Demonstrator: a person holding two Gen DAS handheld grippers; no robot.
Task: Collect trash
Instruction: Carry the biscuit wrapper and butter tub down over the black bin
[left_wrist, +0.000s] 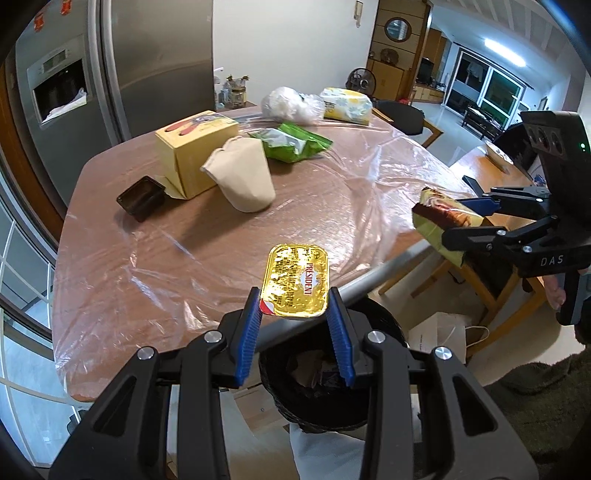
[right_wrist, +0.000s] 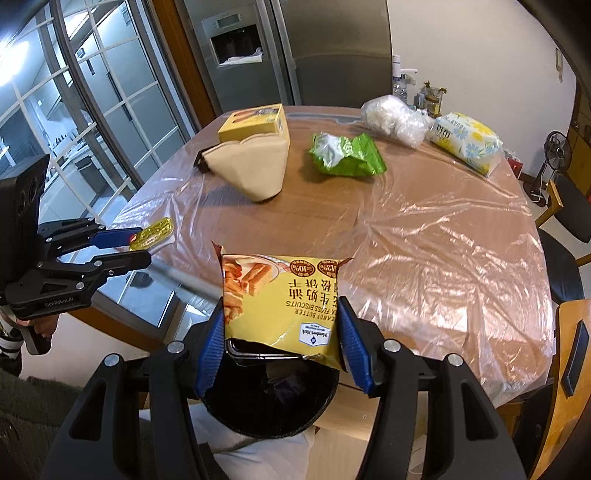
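My left gripper (left_wrist: 293, 301) is shut on a gold foil President butter lid (left_wrist: 294, 282) and holds it above a black bin (left_wrist: 384, 325) that stands off the table's near edge. My right gripper (right_wrist: 281, 314) is shut on a torn yellow biscuit packet (right_wrist: 280, 295) above the same bin (right_wrist: 269, 402), which holds some trash. The right gripper with the packet (left_wrist: 447, 219) shows at the right of the left wrist view. The left gripper with the lid (right_wrist: 153, 232) shows at the left of the right wrist view.
On the plastic-covered table (left_wrist: 303, 206) lie a beige paper filter (left_wrist: 243, 177), a yellow box (left_wrist: 195, 151), a dark small tray (left_wrist: 142, 197), a green wrapper (left_wrist: 291, 142), a clear plastic bag (left_wrist: 290, 105) and a yellow tissue pack (left_wrist: 347, 103). Chairs (right_wrist: 569, 221) stand at the right.
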